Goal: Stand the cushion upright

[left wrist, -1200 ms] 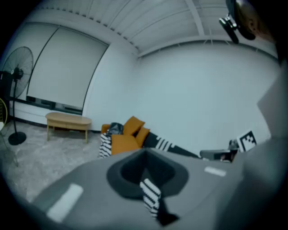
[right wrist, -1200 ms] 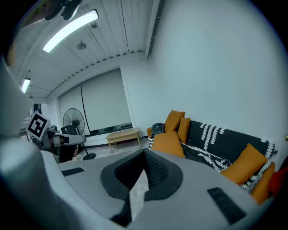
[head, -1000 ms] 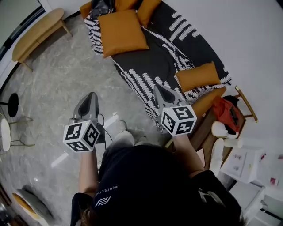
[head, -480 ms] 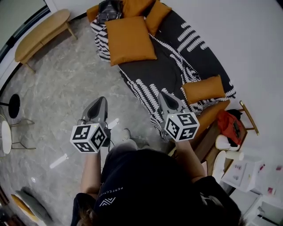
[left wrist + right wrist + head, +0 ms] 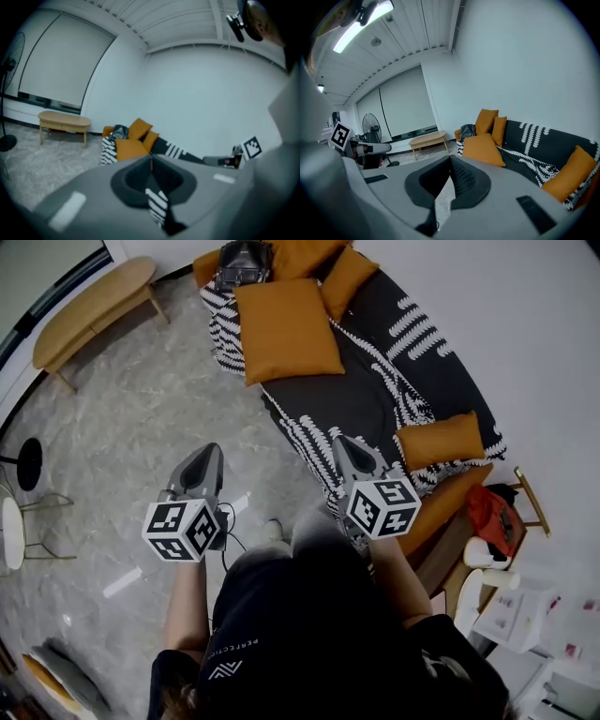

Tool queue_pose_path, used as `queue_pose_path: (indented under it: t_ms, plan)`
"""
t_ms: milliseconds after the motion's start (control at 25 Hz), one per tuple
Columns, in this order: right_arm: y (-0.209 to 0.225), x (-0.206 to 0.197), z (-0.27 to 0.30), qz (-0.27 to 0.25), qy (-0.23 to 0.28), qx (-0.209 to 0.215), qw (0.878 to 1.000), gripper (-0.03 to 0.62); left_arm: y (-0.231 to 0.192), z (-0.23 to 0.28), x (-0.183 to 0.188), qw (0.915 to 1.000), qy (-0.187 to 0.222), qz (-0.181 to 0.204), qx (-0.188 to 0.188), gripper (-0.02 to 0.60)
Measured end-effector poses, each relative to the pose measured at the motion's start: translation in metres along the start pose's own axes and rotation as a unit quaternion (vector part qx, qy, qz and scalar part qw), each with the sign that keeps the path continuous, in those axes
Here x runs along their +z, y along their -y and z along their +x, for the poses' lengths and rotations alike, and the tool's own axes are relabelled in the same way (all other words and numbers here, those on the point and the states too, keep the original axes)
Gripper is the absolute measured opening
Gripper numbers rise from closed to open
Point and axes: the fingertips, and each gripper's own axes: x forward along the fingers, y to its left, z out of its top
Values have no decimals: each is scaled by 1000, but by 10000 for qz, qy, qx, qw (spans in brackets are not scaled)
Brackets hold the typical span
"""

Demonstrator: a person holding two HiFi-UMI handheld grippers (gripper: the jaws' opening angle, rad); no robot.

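Head view: since the earlier frames, the sofa (image 5: pixel 375 395) and cushion (image 5: pixel 286 329) have shifted down-right in the picture, nearer the grippers. The cushion lies flat, face up, on the sofa's far end, its slightly longer side running roughly along the seat. The left gripper (image 5: pixel 214 449) and right gripper (image 5: pixel 339 441) are clenched and empty

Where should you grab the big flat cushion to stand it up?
Probably its floor-side edge, coming from the open front of the sofa: the cushion lies flat, so that thin edge is free to pinch and lift.
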Motion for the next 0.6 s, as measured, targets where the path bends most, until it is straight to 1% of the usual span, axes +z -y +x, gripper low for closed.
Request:
queue_pose_path:
  t_ms: [120,320,520,600]
  plan:
    - [6,-3,10,3,-143,-63,9999,-2,-9,9,-4,10000,-57,-50,25,12]
    - [26,12,41,-41,-189,-58,9998,-3,-15,44,-3,9998,-177,9,36,12]
    - [56,35,89,-142,-218,-23,9997,-2,-27,88,11,9997,-148,18,215,14]
    - [71,43,108,-202,-271,3,9994,-2,-28,109,18,9995,-127,104,269,14]
